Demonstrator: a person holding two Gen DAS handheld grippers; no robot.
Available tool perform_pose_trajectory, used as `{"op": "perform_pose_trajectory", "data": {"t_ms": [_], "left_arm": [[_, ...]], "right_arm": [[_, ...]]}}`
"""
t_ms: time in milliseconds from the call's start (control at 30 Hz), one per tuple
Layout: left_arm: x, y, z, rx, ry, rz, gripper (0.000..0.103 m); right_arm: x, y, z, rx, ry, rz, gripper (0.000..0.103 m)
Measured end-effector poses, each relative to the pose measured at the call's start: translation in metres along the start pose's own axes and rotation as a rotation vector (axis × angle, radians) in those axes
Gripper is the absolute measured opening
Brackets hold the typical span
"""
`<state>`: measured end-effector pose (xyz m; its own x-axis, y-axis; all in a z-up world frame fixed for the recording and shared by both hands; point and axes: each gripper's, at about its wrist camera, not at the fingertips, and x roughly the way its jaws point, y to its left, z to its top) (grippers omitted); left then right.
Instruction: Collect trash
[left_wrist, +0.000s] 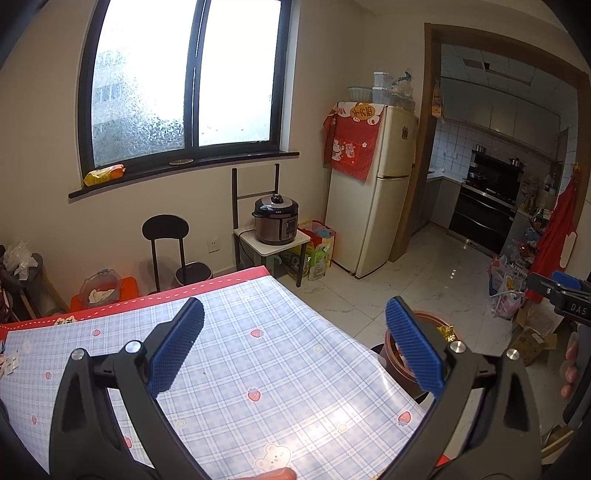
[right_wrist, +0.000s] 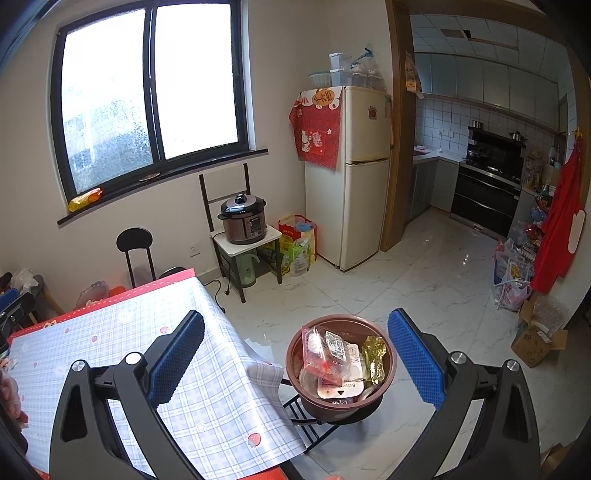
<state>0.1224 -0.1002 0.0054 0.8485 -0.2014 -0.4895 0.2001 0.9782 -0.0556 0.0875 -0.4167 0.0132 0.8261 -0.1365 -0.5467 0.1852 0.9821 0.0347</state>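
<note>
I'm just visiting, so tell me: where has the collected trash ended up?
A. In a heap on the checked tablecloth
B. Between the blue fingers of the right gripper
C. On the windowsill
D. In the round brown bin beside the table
D: the round brown bin beside the table holds the wrappers, and both the right gripper and left gripper are open and empty.

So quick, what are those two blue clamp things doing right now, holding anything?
Left tool: open, holding nothing, over the checked tablecloth.
Right tool: open, holding nothing, above the brown bin of wrappers.
</note>
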Motion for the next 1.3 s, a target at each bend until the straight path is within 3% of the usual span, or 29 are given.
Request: {"op": "perform_pose_trajectory", "data": {"t_ms": [1300], "left_arm": [[0.000,-0.008,0.002,0.011,-0.016,-0.015,0.097]], "right_arm": [[-0.011,-0.016,0.004,0.000,-0.014,-0.019,0.098]]}}
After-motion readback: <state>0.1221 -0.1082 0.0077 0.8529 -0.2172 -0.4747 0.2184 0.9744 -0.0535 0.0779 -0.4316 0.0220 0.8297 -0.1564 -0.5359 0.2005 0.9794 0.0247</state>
